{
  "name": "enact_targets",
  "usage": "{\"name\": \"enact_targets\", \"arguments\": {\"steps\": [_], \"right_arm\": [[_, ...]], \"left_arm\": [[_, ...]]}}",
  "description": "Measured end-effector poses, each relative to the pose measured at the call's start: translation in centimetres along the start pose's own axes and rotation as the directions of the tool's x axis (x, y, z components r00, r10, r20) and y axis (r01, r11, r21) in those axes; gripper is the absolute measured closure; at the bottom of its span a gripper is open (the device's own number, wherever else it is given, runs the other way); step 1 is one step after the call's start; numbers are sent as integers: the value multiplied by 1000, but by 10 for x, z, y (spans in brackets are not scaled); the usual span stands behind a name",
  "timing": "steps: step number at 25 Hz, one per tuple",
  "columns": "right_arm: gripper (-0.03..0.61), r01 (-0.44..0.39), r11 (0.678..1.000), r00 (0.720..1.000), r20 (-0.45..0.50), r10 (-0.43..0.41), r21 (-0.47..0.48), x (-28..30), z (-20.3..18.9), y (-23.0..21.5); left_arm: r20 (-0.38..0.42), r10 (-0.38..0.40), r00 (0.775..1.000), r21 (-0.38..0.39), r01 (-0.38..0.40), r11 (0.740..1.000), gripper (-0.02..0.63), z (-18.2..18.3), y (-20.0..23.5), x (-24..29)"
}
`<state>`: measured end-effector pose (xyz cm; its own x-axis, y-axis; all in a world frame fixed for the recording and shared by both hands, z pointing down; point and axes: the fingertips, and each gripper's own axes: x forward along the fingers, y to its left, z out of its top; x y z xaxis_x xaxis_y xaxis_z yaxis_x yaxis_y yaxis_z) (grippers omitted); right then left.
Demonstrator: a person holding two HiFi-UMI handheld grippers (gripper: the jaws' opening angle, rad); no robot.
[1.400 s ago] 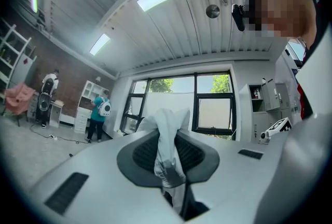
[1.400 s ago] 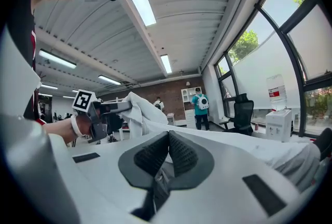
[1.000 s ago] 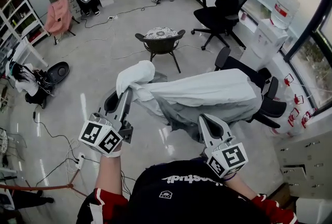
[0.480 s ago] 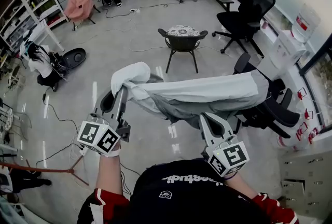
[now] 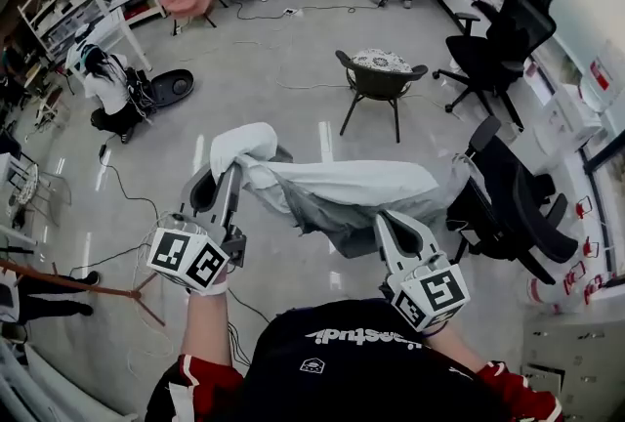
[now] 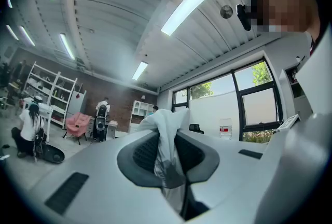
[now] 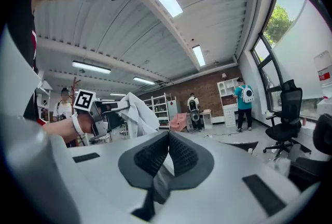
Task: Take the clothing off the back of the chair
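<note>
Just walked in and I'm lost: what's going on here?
A person holds a gripper in each hand. The left gripper and right gripper are both shut on a pale garment stretched between them. Its far end hangs beside the black office chair; I cannot tell whether they touch.

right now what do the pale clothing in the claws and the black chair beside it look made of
Clothing: soft, thin woven fabric by the look, pale grey-white and matte; it sags and bunches in folds. Black chair: probably a plastic frame with a mesh or fabric back, matte; too small to tell the weave.
</note>
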<state>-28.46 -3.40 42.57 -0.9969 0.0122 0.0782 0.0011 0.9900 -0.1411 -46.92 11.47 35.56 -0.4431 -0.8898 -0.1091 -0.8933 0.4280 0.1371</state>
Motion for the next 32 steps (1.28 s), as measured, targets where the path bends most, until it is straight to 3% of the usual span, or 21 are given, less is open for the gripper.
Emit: {"name": "enact_targets", "arguments": {"steps": [11, 22, 32], "right_arm": [[575, 40, 999, 999, -8, -40, -9, 1, -1, 3], [575, 83, 996, 997, 2, -83, -17, -5, 4, -13], [574, 143, 989, 989, 50, -141, -33, -14, 25, -30]], "left_arm": [[-39, -127, 991, 19, 128, 992, 552, -14, -33, 17], [-10, -260, 966, 56, 260, 964, 552, -6, -88, 39], [-57, -341, 938, 66, 344, 937, 553, -18, -120, 57]]}}
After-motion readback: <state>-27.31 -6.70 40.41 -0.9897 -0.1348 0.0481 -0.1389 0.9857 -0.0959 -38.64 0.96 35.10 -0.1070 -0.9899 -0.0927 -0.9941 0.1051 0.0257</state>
